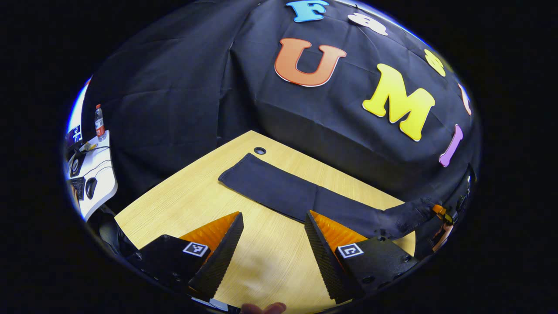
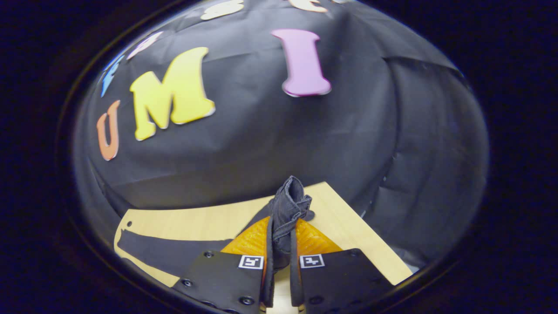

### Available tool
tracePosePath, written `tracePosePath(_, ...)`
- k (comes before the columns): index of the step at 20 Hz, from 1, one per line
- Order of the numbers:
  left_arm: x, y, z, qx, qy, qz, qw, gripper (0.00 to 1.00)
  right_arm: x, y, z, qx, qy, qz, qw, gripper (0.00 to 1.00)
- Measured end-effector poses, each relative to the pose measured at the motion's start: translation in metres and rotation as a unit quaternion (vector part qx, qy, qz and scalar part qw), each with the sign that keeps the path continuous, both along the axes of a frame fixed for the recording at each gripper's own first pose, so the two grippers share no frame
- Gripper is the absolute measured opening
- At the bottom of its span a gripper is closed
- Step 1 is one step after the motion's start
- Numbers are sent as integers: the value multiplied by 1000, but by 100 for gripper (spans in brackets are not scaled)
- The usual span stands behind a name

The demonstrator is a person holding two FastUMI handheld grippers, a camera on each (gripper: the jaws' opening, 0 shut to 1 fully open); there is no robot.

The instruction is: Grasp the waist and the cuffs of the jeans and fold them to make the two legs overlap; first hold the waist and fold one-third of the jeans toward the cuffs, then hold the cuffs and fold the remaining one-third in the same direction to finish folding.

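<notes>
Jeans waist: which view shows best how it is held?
The right gripper view: the right claw pinches the bunched waist between both fingers, close up. The left gripper view shows the jeans stretched along the table, the waist end lifted at the far edge.

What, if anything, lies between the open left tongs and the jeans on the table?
Nothing visible does. Bare table lies between the open left tongs and the jeans. The right tongs already pinch the waist end.
</notes>
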State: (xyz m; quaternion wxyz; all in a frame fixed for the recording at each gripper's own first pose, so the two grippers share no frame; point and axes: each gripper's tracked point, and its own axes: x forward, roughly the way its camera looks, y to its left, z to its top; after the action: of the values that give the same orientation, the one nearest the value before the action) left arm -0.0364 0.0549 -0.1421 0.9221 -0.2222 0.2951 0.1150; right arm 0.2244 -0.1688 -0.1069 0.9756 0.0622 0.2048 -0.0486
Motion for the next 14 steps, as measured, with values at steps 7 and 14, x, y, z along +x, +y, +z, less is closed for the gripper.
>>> tracePosePath(7,-4,40,-2,-20,-27,10,999,93,-21,160,53,-27,-22,150,988,11)
tracePosePath(14,-17,79,-10,-31,-30,13,999,93,-41,311,-54,-88,31,234,968,11)
